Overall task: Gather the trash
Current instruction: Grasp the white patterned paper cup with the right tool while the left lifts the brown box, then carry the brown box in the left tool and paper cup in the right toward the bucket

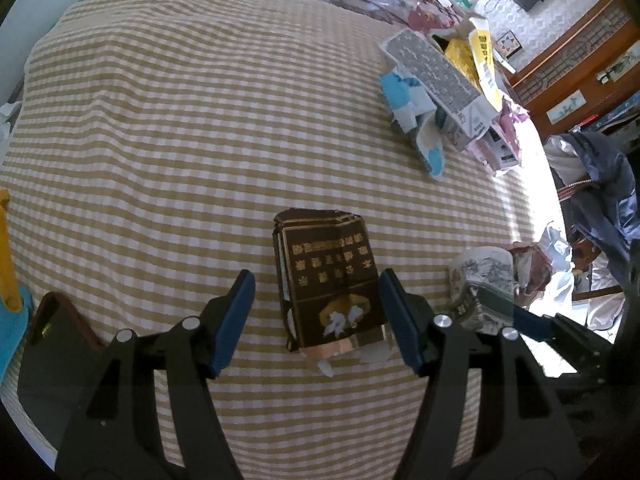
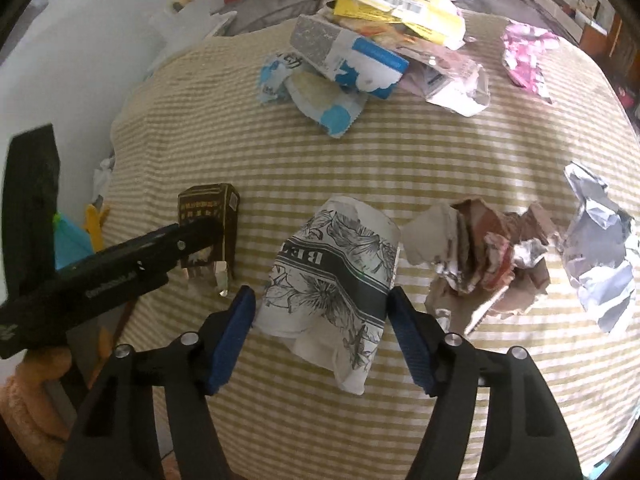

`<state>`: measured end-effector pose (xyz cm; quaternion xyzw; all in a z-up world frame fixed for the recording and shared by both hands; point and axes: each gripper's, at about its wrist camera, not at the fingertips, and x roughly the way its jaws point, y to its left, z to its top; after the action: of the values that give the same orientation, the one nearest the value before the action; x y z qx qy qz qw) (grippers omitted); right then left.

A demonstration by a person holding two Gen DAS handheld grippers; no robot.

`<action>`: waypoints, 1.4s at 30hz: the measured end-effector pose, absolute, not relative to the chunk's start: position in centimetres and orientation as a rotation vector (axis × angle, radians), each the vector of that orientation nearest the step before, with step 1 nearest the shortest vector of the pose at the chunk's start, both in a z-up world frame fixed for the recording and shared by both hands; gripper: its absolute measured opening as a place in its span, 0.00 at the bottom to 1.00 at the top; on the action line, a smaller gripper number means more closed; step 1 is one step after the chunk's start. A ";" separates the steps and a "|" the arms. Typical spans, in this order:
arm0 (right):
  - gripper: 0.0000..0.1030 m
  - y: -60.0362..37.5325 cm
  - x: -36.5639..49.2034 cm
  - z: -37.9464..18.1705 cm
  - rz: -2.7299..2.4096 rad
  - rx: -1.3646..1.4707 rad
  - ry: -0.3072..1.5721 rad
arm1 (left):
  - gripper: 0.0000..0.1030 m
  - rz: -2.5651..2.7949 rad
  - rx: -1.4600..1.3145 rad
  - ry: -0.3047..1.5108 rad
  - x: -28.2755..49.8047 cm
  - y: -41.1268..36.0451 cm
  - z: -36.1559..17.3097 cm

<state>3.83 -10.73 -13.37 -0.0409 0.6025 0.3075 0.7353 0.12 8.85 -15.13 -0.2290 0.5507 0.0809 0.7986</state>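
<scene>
1. Left gripper [image 1: 318,322]: jaws apart, straddling flattened brown packet [image 1: 330,280] on striped cloth [image 1: 180,140]; right pad touching or nearly touching its edge, cannot tell.
2. Right gripper [image 2: 320,330]: jaws apart around crumpled printed paper cup [image 2: 336,280]; pads close, grip unclear.

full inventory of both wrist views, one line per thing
dark brown carton: 1, brown with gold print, flattened, between the left gripper's pads, not pressed
printed paper cup: 1, white with black floral print, crushed, between the right gripper's pads
torn brown cardboard: 1 clump, brown and grey, right of the cup
crumpled white paper: 1, white, far right
packaging pile: several, yellow, blue, grey, white, far side of the cloth
pink wrapper: 1, pink, far right corner
checked cloth: 1, tan and white, under everything
left gripper: 1, black with blue pads, open
right gripper: 1, black with blue pads, open
</scene>
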 end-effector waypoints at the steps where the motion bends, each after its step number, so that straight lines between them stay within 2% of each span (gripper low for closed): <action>1: 0.65 -11.1 4.1 -13.4 0.665 -0.078 1.330 | 0.62 0.168 -0.489 1.185 0.3 8.7 -15.4; 4: 0.66 -11.6 4.4 -13.6 0.658 -0.043 1.348 | 0.64 0.164 -0.452 1.190 1.0 7.9 -15.6; 5: 0.65 -11.7 4.4 -13.5 0.659 -0.051 1.342 | 0.60 0.158 -0.444 1.190 1.1 7.8 -15.6; 7: 0.64 -12.0 4.3 -12.9 0.670 -0.064 1.316 | 0.48 0.134 -0.445 1.186 1.4 7.3 -15.5; 9: 0.64 -12.1 4.3 -12.3 0.676 -0.059 1.292 | 0.30 0.125 -0.441 1.184 1.7 7.0 -15.3; 10: 0.63 -12.2 4.4 -11.9 0.678 -0.053 1.275 | 0.24 0.123 -0.437 1.177 1.8 6.7 -15.0; 13: 0.63 -13.1 4.4 -10.5 0.686 -0.024 1.213 | 0.24 0.126 -0.422 1.149 1.8 6.5 -14.1; 15: 0.63 -13.6 4.4 -9.4 0.689 -0.012 1.170 | 0.19 0.130 -0.418 1.132 1.9 6.4 -13.4; 20: 0.63 -15.0 4.8 -7.2 0.685 0.000 1.088 | 0.19 0.134 -0.430 1.066 2.2 6.4 -11.0; 31: 0.63 -19.3 6.9 -6.0 0.642 0.072 1.053 | 0.18 0.094 -0.437 0.945 3.8 3.7 -5.7; 42: 0.63 -25.9 10.2 -5.3 0.582 0.139 1.030 | 0.19 0.030 -0.391 0.923 6.6 -2.9 -3.9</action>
<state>10.24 -25.94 -5.30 0.0654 0.4849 0.2743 0.8278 6.58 -2.92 -3.86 -0.1875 0.4422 0.0142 0.8770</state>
